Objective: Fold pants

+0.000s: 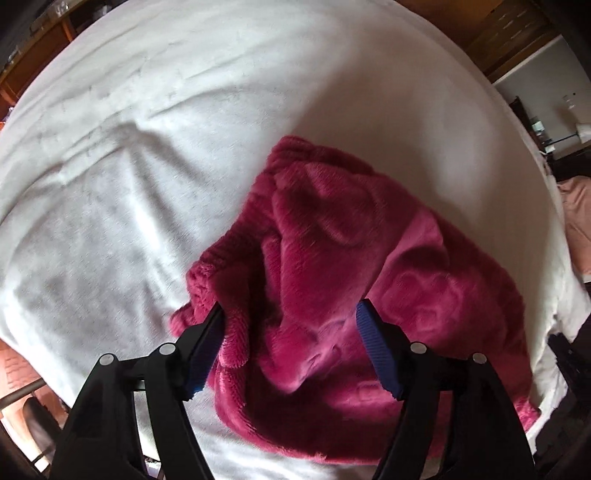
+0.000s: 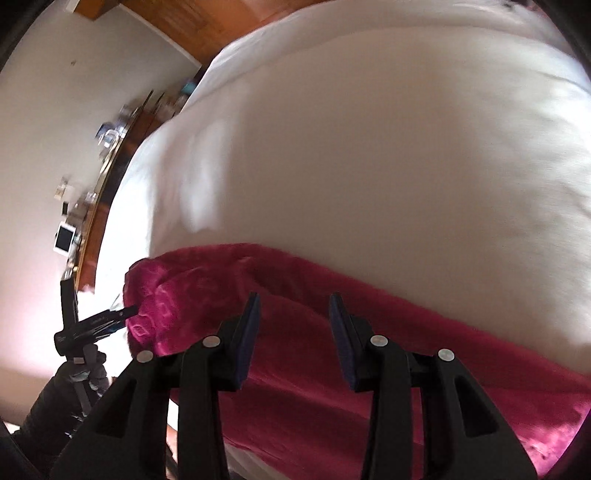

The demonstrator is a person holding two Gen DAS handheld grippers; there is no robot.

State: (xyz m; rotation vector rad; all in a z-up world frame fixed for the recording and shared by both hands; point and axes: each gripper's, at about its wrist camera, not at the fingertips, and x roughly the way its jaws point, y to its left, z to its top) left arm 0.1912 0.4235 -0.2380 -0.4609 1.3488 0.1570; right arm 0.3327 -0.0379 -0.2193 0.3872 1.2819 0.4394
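Fuzzy magenta pants lie bunched on a white bed sheet. In the left wrist view my left gripper is open, its blue-padded fingers wide apart just over the near folds; the left finger touches the ribbed edge. In the right wrist view the pants stretch as a band across the lower frame. My right gripper is open above them, holding nothing. The left gripper shows at the far left by the pants' end.
The white sheet covers the bed all around the pants. A wooden bedside shelf with small items runs along the bed's far side by a white wall. Wooden furniture stands beyond the bed.
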